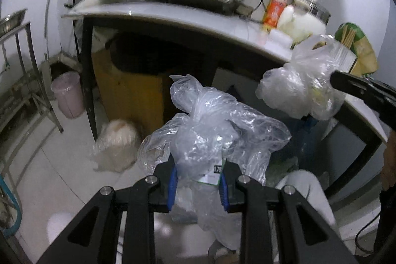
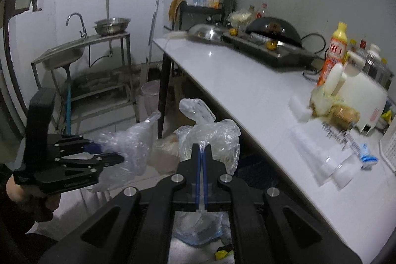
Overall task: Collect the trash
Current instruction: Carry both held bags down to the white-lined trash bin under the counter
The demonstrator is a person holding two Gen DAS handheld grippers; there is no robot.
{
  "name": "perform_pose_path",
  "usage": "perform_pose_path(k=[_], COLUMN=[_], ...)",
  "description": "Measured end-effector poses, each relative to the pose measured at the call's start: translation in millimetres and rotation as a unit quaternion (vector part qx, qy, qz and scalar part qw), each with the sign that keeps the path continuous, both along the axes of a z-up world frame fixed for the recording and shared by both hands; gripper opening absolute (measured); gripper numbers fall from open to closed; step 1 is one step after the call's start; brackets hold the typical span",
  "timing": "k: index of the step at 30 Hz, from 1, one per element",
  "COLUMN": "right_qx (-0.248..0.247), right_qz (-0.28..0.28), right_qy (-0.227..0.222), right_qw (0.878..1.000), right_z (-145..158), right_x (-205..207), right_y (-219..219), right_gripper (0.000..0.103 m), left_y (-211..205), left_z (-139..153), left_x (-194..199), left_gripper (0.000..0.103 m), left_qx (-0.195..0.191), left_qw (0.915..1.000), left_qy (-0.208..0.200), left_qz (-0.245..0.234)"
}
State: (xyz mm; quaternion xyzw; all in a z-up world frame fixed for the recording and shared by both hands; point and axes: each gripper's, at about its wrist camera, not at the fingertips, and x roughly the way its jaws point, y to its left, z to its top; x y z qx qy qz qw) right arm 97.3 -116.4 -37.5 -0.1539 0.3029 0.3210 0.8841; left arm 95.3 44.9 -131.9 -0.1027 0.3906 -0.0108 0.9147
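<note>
— White floor tiles (image 1: 61,165) lie open left of the desk (image 2: 247,95), whose edge runs just beside both bags.
— And the trash?
— Crumpled clear bags: the left hand-held gripper (image 1: 196,180) is clamped on one plastic bag (image 1: 212,125); the right hand-held gripper (image 2: 201,152) is pressed together on another bag (image 2: 215,137), both above the floor.
— Hidden parts?
— Their contents are too blurred to tell.

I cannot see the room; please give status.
Left gripper shut on clear plastic bag. Right gripper shut on second bag. Nothing blocking.
</note>
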Motion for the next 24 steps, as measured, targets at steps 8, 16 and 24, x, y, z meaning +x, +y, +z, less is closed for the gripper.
perform_pose_path(k=[8, 16, 24], right_qx=[-0.034, -0.041, -0.046], right_qz=[0.007, -0.007, -0.029], right_qy=[0.044, 0.082, 0.107], right_qw=[0.998, 0.996, 0.993], right_z=[-70, -117, -153], right_x=[6, 36, 73], right_y=[11, 8, -3], right_gripper=[0.001, 0.001, 0.001], left_y=[-4, -17, -35], left_z=[-56, -98, -141], left_x=[27, 56, 88], left_gripper=[0.027, 0.028, 0.046], left_qx=[-0.010, -0.018, -0.016], left_qw=[0.9978, 0.9932, 0.9859], left_qy=[0.064, 0.111, 0.159], left_qz=[-0.014, -0.030, -0.049])
